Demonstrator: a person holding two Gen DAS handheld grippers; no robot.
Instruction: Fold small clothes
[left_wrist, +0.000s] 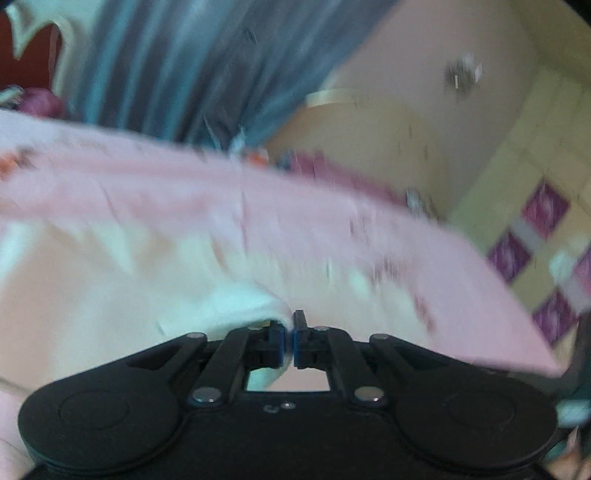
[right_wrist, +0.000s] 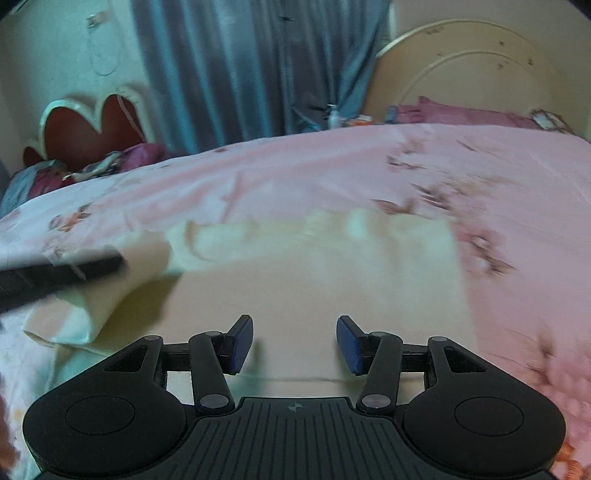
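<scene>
Cream-coloured garment (right_wrist: 314, 280), a small pale piece of clothing, lies spread on the pink floral bedsheet (right_wrist: 369, 166), filling the middle of the right wrist view from about nine o'clock across to two o'clock. At nine o'clock in that view its left edge is lifted and bunched into a fold, and a dark, blurred bar (right_wrist: 55, 275) crosses in front of it there; what the bar is I cannot tell for sure. In the left wrist view, which is heavily blurred, the left gripper (left_wrist: 290, 328) has its jaws pressed nearly together, and a bunched fold of the same pale cloth (left_wrist: 221, 306) runs from ten o'clock right into the pinch between the blue pads, so it has hold of the fabric. Moving right, the right gripper (right_wrist: 294, 345) hovers over the flat middle of the garment with its jaws about half apart and nothing between them, only cloth showing in the gap below. Behind the bed, a blue-grey curtain (right_wrist: 240, 66) hangs at twelve o'clock, and a curved cream headboard (right_wrist: 461, 66) rises at one o'clock with a magenta pillow (right_wrist: 461, 112) along its base.
</scene>
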